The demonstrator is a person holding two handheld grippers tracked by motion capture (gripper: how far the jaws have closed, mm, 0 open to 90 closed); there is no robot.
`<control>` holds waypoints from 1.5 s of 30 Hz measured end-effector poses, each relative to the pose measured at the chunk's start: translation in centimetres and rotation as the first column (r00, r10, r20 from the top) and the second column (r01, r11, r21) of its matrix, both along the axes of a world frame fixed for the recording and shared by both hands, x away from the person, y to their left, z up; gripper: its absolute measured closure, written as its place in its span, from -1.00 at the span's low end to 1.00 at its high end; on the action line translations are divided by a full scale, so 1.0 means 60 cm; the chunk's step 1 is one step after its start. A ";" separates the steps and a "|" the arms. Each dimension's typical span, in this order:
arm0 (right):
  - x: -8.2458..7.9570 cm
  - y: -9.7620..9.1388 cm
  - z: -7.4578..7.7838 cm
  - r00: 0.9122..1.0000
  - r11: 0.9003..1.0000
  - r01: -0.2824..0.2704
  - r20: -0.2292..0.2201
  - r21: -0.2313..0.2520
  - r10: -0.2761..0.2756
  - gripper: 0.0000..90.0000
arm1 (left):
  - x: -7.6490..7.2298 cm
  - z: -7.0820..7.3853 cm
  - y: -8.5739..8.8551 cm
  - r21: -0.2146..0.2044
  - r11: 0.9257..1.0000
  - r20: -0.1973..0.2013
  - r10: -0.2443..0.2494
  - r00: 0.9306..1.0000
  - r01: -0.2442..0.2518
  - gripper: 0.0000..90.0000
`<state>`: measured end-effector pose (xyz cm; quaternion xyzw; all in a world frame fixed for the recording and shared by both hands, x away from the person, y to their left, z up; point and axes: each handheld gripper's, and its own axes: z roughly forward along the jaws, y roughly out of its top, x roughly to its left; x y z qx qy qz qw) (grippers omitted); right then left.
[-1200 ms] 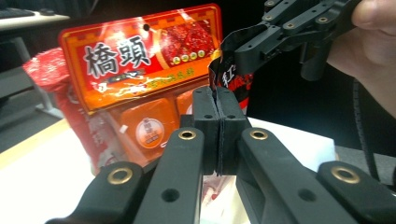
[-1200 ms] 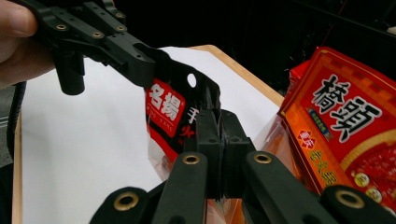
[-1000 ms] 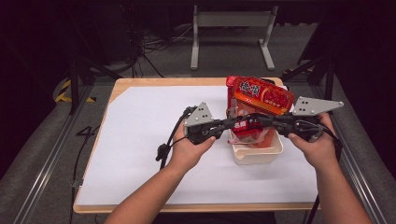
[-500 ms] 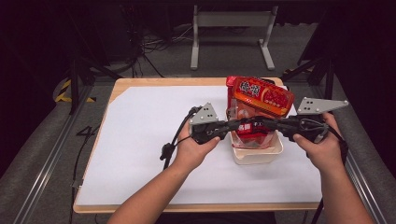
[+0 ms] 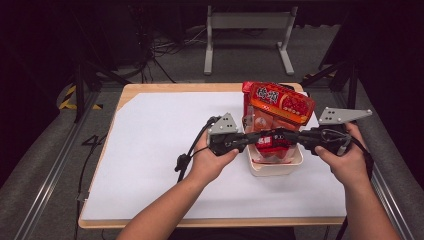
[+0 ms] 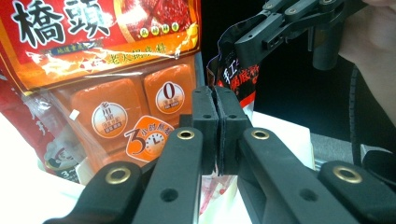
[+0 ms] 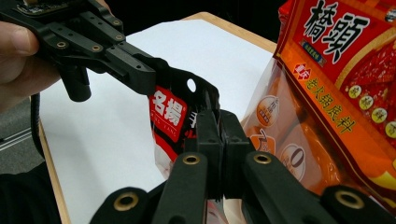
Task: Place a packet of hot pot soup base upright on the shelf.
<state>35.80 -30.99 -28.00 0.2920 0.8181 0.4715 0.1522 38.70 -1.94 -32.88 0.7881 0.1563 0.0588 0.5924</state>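
Above the white tub (image 5: 274,167), both claws clamp the small red sachet's (image 5: 272,142) top edge: left claw (image 5: 250,139), right claw (image 5: 295,138). Tear-open step; next likely pulling apart. Hotpot-base bag (image 5: 277,102) leans behind the tub.

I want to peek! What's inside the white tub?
The white tub holds a big orange packet standing up, and a small red-black packet pinched by both tools. The tub's bottom is covered.
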 end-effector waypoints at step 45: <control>-0.013 -0.036 -0.063 0.998 0.997 0.066 -0.017 -0.027 -0.066 0.61 | 0.006 -0.044 -0.031 0.066 0.998 -0.016 0.008 1.000 -0.007 0.38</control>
